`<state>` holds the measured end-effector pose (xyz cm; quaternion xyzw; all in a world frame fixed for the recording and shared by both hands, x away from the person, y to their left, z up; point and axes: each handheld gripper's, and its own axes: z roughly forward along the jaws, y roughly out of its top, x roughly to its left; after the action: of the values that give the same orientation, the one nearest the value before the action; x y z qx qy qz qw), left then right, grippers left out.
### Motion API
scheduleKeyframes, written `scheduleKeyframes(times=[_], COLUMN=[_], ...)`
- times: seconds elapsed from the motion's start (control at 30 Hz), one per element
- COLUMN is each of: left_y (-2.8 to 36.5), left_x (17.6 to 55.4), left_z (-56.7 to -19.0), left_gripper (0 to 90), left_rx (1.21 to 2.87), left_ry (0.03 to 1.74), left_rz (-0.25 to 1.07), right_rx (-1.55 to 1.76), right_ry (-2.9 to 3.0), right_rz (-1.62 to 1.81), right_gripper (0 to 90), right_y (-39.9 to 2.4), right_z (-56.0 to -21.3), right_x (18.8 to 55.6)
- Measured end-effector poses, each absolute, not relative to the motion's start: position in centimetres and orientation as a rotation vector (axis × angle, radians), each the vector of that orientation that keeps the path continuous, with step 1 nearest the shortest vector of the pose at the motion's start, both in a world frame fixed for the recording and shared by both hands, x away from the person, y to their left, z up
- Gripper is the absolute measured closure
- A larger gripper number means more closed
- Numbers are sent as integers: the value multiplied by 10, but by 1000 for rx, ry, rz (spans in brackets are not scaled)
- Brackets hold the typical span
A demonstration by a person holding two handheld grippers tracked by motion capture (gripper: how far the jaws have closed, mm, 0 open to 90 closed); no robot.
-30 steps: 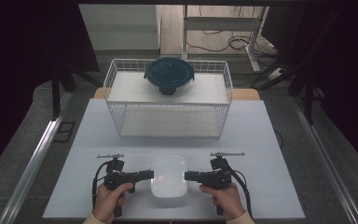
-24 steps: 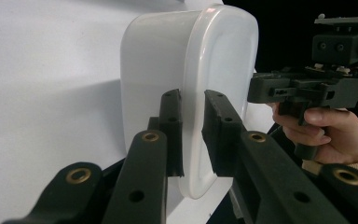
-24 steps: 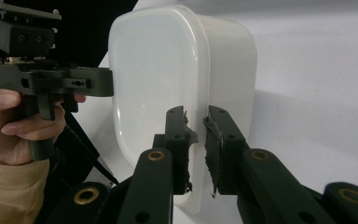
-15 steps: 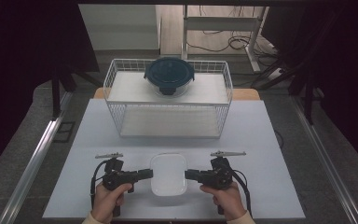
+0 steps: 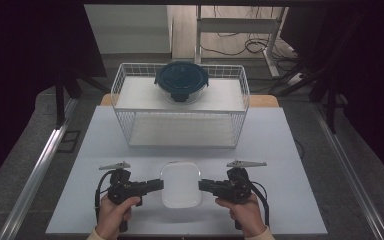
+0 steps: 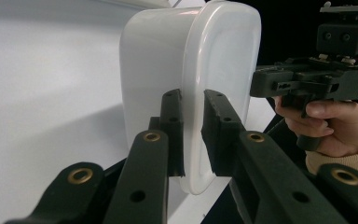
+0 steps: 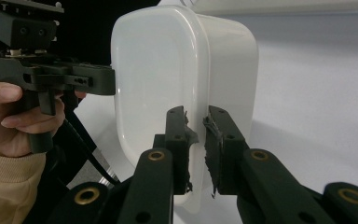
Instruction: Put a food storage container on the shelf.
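We held a white tub (image 5: 180, 184) between our two grippers, near our edge of the table (image 5: 290, 150). The tub had a flat lid with a rim that stuck out all round.

Our left gripper (image 5: 156, 185) came at the tub from its left side. In the left gripper view its two black jaws were almost together, and they pinched the lid's rim (image 6: 192, 140) between them. One jaw lay on the tub side of the rim and the other on the lid side.

Our right gripper (image 5: 202, 185) came at the tub from its right side. In the right gripper view its jaws were almost together too, and they pinched the rim on that side. The pads (image 7: 213, 154) on those jaws looked torn and ragged.

In the high view the two grippers pointed at each other, with the tub just between them. Each hand gripped a black handle, and a cable looped out from each one.

Farther back on the table stood a white wire basket (image 5: 125, 85). A round bowl with a dark lid (image 5: 181, 80) sat at the back of it, well apart from the tub.
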<state>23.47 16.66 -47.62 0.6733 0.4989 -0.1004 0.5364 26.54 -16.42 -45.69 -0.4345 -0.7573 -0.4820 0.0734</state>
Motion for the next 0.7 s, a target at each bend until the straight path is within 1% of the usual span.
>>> scheduleKeyframes(times=[0.1,0.27,0.7], left_y=[165,166,168], left_x=[232,235,244], left_z=[-468,-463,-438], left_gripper=[792,790,789], left_rx=[1605,1612,1618], left_ry=[1175,1163,1131], left_rz=[-209,-204,-154], right_rx=[-1288,-1278,-1265], right_ry=[-2295,-2314,-2317], right_rz=[-1478,-1499,-1556], right_gripper=[789,789,790], right_y=[-165,-164,-162], right_z=[-448,-441,-421], right_x=[262,261,268])
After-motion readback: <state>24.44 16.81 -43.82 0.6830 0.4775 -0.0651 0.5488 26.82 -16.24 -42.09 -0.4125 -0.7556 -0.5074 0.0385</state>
